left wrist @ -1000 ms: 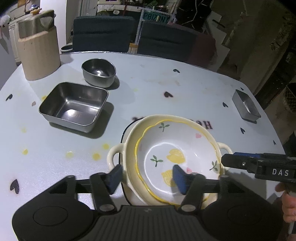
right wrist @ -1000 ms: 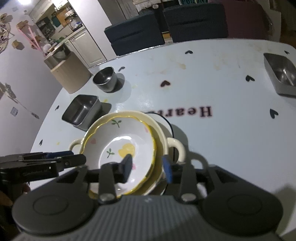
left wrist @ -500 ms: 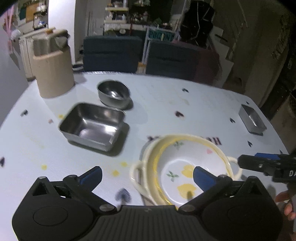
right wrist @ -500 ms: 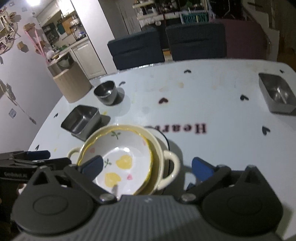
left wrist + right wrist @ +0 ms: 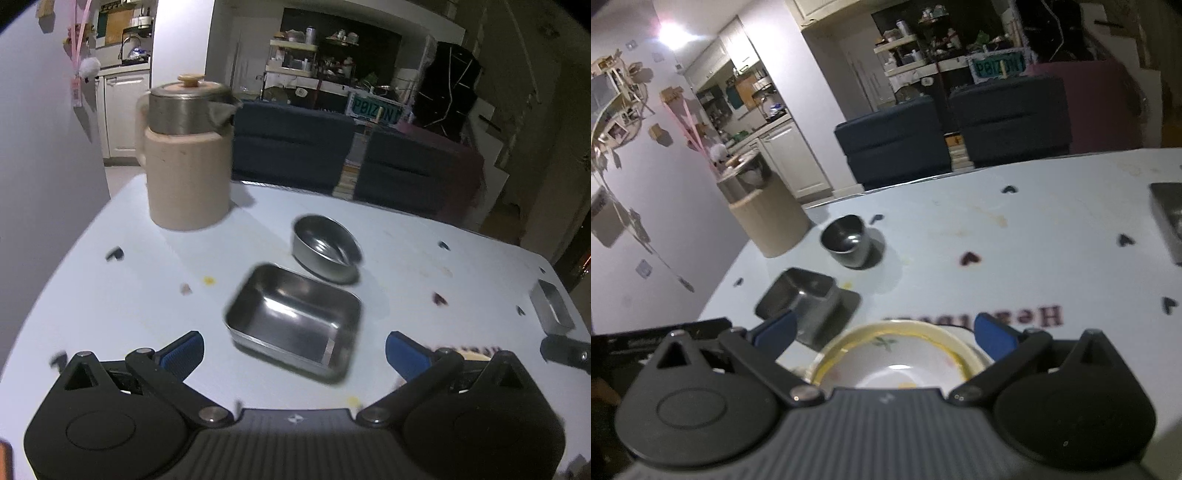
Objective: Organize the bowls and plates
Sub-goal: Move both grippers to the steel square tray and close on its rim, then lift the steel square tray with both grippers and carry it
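Steel square tray (image 5: 295, 317) as landmark, sitting on pale worktop (image 5: 122, 291) with heart print. Round steel bowl (image 5: 325, 249) just behind tray, apart from it. Beige jug with steel lid (image 5: 186, 155) well behind and left of tray, near far edge of worktop. Small steel rectangular tin (image 5: 552, 308) far right of tray, at worktop edge. Left gripper (image 5: 293, 354) hovering just in front of tray, jaws spread wide, nothing between the blue pads, no contact with tray. Frame motion-blurred. In right wrist view: cream floral bowl (image 5: 897, 365) nested in a larger cream handled dish, right of tray and nearer the camera, close beside it. Right gripper (image 5: 884, 332) above near rim of floral bowl, jaws wide apart, pads clear of rim. Same round bowl (image 5: 847, 242) visible behind tray (image 5: 799, 297) here too. "Heart" lettering on worktop just beyond floral bowl.
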{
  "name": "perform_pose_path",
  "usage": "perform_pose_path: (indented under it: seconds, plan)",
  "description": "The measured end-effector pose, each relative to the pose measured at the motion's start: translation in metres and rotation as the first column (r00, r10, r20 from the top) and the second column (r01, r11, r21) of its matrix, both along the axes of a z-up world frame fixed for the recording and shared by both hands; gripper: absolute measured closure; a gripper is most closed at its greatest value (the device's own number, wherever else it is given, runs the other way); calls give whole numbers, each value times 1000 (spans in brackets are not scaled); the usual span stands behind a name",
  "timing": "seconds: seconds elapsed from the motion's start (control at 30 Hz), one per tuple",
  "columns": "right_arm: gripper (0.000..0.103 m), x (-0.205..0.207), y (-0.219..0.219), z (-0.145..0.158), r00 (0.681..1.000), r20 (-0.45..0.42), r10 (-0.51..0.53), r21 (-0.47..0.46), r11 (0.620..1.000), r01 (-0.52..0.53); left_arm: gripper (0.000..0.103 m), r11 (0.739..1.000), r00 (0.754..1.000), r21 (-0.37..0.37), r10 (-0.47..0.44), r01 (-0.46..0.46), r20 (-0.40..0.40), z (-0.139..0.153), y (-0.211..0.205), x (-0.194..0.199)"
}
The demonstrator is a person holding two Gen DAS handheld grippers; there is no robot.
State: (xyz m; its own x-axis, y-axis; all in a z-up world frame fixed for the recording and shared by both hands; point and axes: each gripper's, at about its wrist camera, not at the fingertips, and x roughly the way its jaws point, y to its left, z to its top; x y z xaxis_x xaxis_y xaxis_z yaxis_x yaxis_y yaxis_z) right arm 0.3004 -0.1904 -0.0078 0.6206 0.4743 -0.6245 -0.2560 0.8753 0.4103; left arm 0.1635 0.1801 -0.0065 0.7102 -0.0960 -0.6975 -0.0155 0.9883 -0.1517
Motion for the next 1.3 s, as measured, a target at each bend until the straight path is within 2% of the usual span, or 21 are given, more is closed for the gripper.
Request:
perform_pose_path:
  seconds: [0.13,0.23,0.27,0.47,0.5,0.53,0.57,0.7,0.8,0.97,1.03,1.1,1.17,1.3]
  plan:
    - [2,25,22,-5,998,-64,-7,36,999,10,0,999,999,39,-28,27,16,2,19,23]
    - [10,40,37,-14,992,-125,-10,104,994,23,4,997,998,55,-55,54,14,-3,29,38]
    - [13,44,43,-17,990,-140,-5,119,993,22,9,997,998,52,-61,61,7,-6,33,44]
    - [50,73,83,-45,966,-257,36,185,983,13,40,995,992,43,-89,93,-87,-39,48,78]
    - [56,78,89,-51,958,-284,38,186,982,16,44,995,991,38,-92,97,-101,-45,50,83]
    - [68,82,95,-56,952,-305,36,184,983,22,45,994,990,32,-97,101,-107,-49,52,87]
    - [74,87,101,-62,944,-329,29,179,983,33,47,994,989,26,-103,106,-110,-53,53,91]
    - [75,96,117,-74,938,-346,-1,134,990,50,55,992,984,8,-120,122,-130,-68,55,107]
    - [80,102,131,-75,946,-323,-40,47,997,58,65,991,980,5,-131,133,-148,-75,52,115]
    - [81,111,141,-78,941,-336,-38,4,999,42,74,987,973,21,-155,161,-171,-80,47,125]
    - [81,113,147,-81,940,-341,-28,-22,1000,22,82,985,970,30,-161,170,-183,-81,45,128]
    - [81,114,154,-84,936,-351,-12,-37,999,-1,95,983,966,37,-167,178,-195,-83,42,130]
    - [88,116,160,-88,933,-361,5,-33,999,-18,96,982,964,48,-171,184,-203,-83,40,131]
    - [90,114,156,-87,937,-349,-18,-27,1000,9,101,980,962,37,-182,194,-204,-81,40,127]
